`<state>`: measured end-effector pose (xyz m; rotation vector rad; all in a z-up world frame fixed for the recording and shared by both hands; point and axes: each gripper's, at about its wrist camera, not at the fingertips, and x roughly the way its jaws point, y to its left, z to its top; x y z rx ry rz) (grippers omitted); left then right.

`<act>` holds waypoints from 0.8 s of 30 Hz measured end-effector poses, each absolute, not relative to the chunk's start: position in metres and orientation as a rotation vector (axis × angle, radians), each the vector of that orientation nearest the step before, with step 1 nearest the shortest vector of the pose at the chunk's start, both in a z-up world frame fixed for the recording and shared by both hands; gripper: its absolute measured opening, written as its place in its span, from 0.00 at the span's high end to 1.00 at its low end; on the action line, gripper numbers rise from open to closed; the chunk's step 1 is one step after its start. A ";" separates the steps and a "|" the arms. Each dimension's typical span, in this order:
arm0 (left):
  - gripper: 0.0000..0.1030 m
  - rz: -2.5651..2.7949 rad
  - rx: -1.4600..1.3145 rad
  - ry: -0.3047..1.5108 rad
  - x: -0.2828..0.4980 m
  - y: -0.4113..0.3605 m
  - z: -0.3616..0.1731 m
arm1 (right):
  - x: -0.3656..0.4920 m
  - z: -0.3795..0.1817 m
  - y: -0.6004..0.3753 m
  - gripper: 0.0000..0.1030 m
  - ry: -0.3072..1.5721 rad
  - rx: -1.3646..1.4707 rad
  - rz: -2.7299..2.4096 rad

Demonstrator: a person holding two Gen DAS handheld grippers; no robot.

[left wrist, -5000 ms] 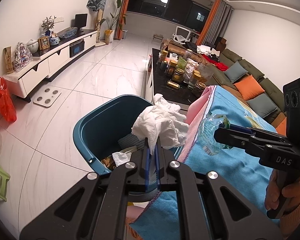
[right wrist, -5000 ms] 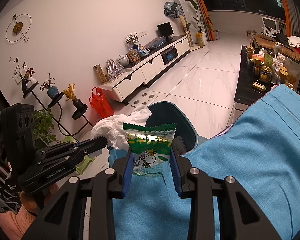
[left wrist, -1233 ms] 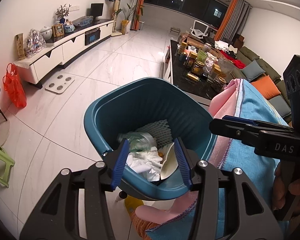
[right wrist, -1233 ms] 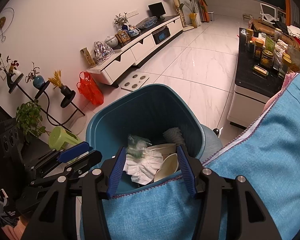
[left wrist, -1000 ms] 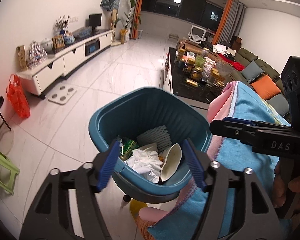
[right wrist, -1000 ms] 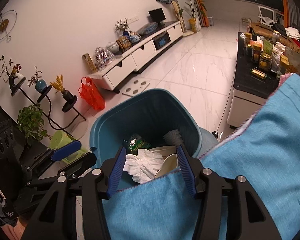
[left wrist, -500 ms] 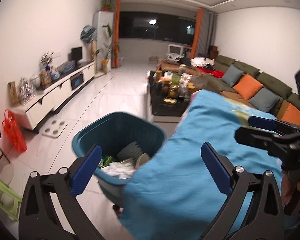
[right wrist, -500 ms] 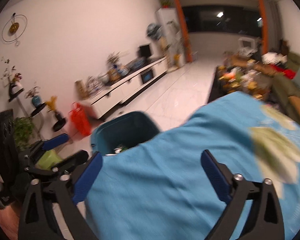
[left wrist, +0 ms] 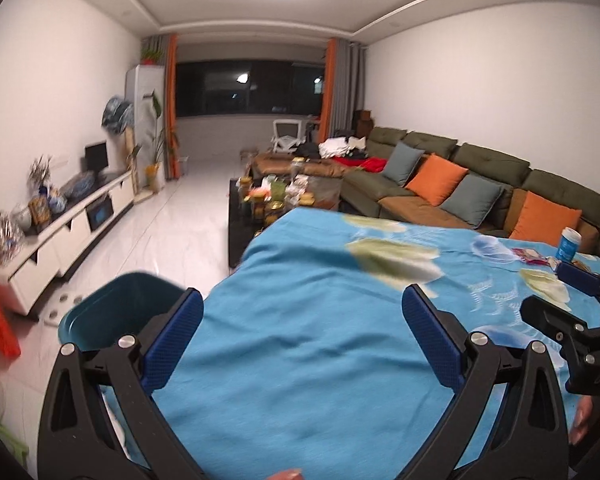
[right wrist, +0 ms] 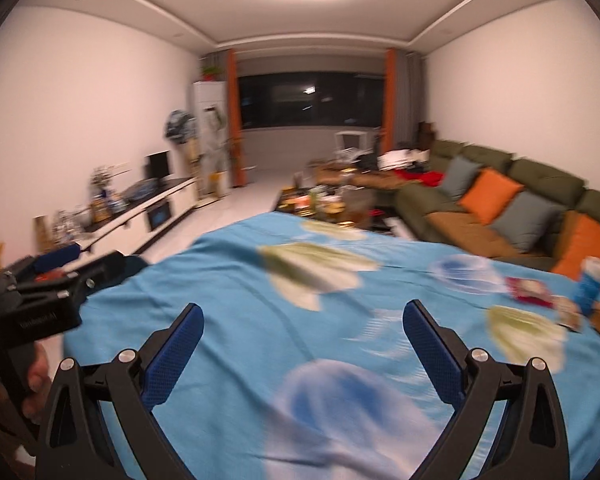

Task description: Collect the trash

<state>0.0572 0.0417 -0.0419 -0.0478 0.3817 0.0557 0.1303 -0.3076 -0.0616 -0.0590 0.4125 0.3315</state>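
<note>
The left gripper [left wrist: 302,334] is seen with its jaws spread wide and nothing between them; the right gripper [right wrist: 302,346] is in the same condition. Both have just been opening, and no item is carried. Beneath them lies the blue tablecloth [left wrist: 324,344], soft and wrinkled. The teal bin [left wrist: 100,312] stands at the table's left edge, partly hidden. Remaining trash is noted at the far right: a red wrapper [right wrist: 529,290] lying flat and, just beside it, a blue cup [right wrist: 590,282] standing upright. The wrapper is judged light, thin and slippery, best pinched at a raised edge. The cup is judged light and crushable, best taken across its wall with gentle pressure.
</note>
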 end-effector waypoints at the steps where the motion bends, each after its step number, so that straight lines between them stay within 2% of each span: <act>1: 0.05 0.044 -0.043 0.373 0.058 0.033 -0.041 | 0.128 -0.062 -0.313 0.07 0.403 -0.056 0.312; 12: 0.05 0.022 0.013 0.276 0.060 -0.017 -0.033 | 0.108 -0.059 -0.357 0.07 0.319 0.010 0.217; 24: 0.05 0.011 0.020 0.239 0.055 -0.025 -0.029 | 0.096 -0.051 -0.372 0.07 0.257 0.028 0.172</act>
